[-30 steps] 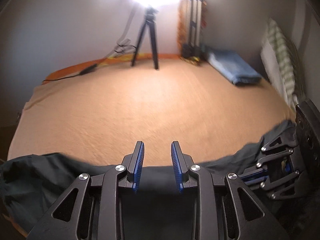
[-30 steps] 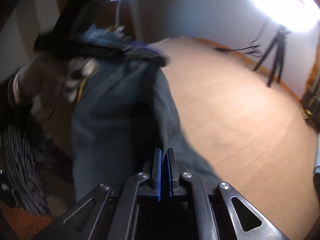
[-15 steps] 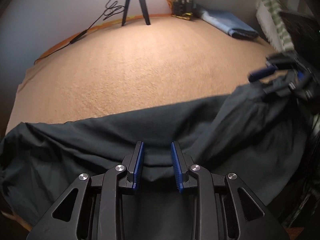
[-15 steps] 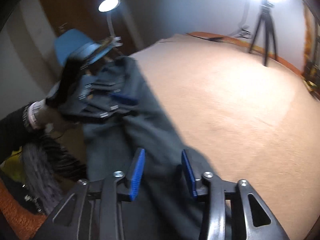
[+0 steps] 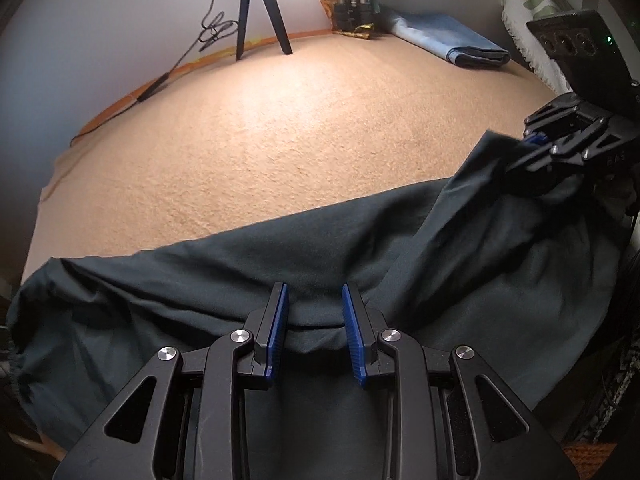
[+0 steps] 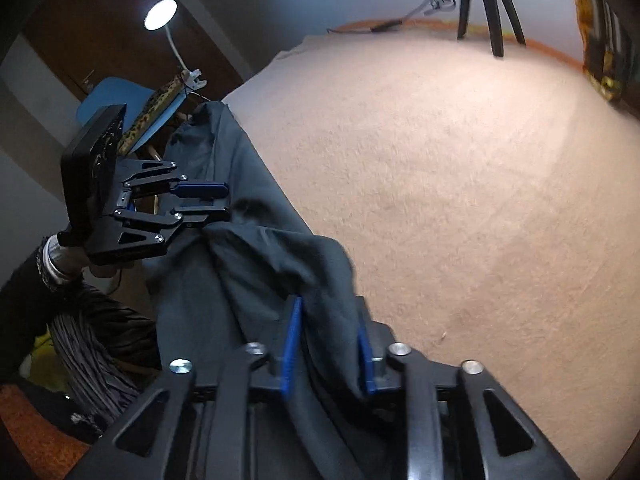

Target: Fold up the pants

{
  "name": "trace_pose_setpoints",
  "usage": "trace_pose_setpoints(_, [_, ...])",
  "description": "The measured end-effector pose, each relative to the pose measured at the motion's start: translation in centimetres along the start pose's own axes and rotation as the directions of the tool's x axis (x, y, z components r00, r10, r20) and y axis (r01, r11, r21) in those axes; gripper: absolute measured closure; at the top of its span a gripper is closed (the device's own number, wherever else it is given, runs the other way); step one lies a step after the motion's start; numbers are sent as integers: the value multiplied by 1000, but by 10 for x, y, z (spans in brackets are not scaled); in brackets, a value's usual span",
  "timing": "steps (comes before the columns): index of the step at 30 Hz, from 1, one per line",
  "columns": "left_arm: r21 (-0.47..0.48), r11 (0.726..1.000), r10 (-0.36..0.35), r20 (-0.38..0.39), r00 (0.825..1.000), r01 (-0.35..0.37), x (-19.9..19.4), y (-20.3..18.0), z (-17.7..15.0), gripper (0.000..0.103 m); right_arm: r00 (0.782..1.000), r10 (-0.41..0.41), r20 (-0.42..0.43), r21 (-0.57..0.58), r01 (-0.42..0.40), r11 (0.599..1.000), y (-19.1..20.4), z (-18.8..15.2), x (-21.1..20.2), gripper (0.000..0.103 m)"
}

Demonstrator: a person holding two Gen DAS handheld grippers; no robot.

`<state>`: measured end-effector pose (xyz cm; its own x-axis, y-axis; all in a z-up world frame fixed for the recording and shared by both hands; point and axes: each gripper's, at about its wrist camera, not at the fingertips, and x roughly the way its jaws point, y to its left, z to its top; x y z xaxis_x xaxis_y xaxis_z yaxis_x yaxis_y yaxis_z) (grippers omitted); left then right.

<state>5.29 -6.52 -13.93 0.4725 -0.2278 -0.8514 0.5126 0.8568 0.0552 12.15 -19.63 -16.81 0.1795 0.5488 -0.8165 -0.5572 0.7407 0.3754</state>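
Observation:
Dark grey pants (image 5: 248, 280) lie crumpled along the near edge of a tan-covered bed (image 5: 304, 136). My left gripper (image 5: 313, 320) is open just above a fold of the pants. My right gripper (image 6: 328, 344) is open, with a bunched end of the pants (image 6: 280, 264) lying between its blue pads. In the left wrist view the right gripper (image 5: 536, 148) sits at the pants' right end. In the right wrist view the left gripper (image 6: 218, 204) hovers open over the cloth.
A tripod (image 5: 260, 8) and cable stand at the back wall. A folded blue cloth (image 5: 448, 38) lies at the back right, with a striped towel (image 5: 532, 4) beside it. A blue chair (image 6: 120, 100) and a lamp (image 6: 160, 14) are left of the bed.
The pants were pulled up onto the bed's near edge. My right gripper went from shut to open, with cloth still between its pads. The left gripper stayed open.

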Motion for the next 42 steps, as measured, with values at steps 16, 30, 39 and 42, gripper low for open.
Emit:
trace_pose_setpoints(16, [-156, 982, 124, 76, 989, -111, -27, 48, 0, 77, 900, -406, 157, -32, 415, 909, -46, 49, -8, 97])
trace_pose_setpoints(30, [-312, 936, 193, 79, 978, -160, -48, 103, -26, 77, 867, -466, 176, -16, 476, 879, -48, 42, -32, 62])
trace_pose_setpoints(39, [-491, 844, 290, 74, 954, -219, -80, 171, -76, 77, 890, -373, 262, -64, 402, 914, 17, 36, -57, 53])
trace_pose_setpoints(42, [-557, 804, 304, 84, 949, -208, -94, 191, -94, 76, 902, -338, 268, -97, 374, 922, 41, 34, -55, 51])
